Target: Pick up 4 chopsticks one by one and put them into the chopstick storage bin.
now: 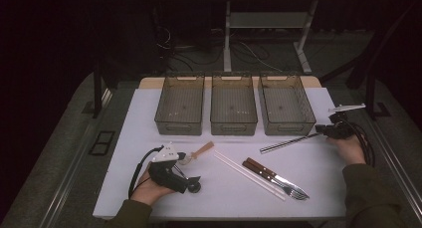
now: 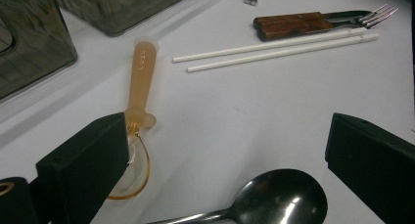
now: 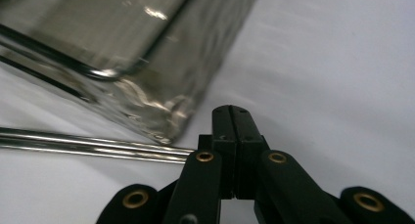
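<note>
My left gripper rests low on the white table at the front left, its jaws wide open. A metal spoon lies with its bowl between them, untouched. An amber plastic spoon lies just beyond, its bowl partly hidden by the left jaw. My right gripper is at the right, jaws pressed together. A pair of metal chopsticks ends right beside its left jaw; I cannot tell if they touch.
Three clear grey bins stand in a row at the back; the right one's corner is close to my right gripper. White chopsticks and a wood-handled knife and fork lie mid-table.
</note>
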Demonstrator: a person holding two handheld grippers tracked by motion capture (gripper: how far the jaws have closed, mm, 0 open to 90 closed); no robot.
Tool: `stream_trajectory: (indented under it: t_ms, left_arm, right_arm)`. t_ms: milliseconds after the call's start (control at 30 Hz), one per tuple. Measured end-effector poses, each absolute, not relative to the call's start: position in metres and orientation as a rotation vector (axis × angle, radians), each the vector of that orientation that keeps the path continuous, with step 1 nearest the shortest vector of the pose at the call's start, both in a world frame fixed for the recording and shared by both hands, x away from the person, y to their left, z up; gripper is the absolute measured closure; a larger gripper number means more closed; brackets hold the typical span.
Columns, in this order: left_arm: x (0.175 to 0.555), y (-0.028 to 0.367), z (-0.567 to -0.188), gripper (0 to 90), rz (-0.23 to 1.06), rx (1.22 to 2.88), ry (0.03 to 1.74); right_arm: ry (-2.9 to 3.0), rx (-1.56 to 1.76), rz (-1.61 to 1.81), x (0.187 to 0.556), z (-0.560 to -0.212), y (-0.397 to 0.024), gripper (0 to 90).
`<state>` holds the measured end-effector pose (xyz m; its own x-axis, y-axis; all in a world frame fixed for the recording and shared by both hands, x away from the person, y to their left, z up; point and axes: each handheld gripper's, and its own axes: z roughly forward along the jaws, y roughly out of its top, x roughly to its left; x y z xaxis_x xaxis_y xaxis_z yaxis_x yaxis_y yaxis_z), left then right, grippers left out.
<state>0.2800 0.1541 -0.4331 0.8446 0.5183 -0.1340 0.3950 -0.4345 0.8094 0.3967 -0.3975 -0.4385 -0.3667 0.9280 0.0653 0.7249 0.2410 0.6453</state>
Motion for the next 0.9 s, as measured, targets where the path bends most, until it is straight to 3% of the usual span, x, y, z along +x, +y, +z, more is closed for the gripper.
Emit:
stream_trajectory:
  t_ms: [900]
  left_arm:
    - [0.280, 0.153, -0.434, 1.2, 0.159, 2.083, 0.667]
  right_arm:
    - [2.179, 1.570, 0.777, 0.402, -0.445, -0.410, 89.8]
